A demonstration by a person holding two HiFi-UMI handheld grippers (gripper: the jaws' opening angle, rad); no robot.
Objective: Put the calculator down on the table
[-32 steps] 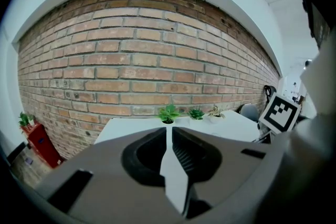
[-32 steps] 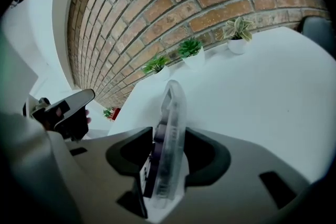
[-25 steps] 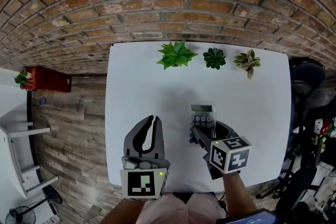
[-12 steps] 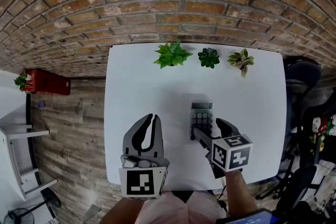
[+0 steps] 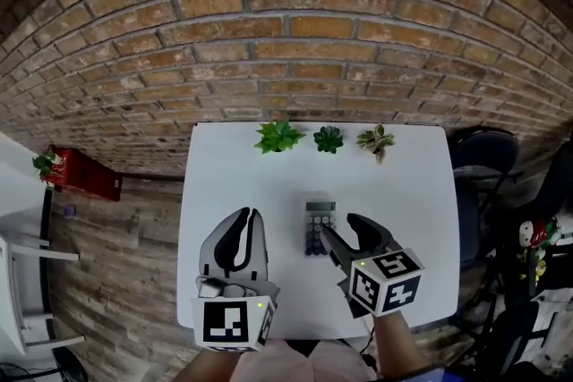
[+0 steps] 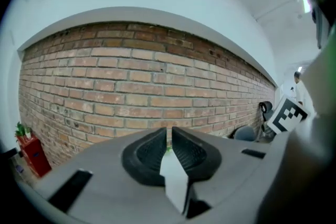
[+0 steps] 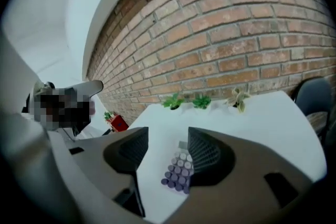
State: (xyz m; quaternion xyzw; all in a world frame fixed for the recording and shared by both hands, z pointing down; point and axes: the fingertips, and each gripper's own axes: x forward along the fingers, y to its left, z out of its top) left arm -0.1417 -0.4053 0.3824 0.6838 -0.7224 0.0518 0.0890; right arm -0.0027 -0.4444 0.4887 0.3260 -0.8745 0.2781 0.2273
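1. Left gripper (image 5: 246, 217), above the table's (image 5: 403, 183) near-left corner: jaws nearly together, nothing between them. Its own view shows only the brick wall (image 6: 131, 76).
2. Calculator (image 5: 317, 226) lies flat mid-table.
3. Right gripper (image 5: 342, 226): jaws apart, closing, gripping nothing. Its own view shows the purple keys (image 7: 178, 169) between them.

The grey calculator (image 5: 317, 228) lies flat on the white table (image 5: 242, 183). Purple keys face up, display toward the brick wall (image 5: 295, 58).
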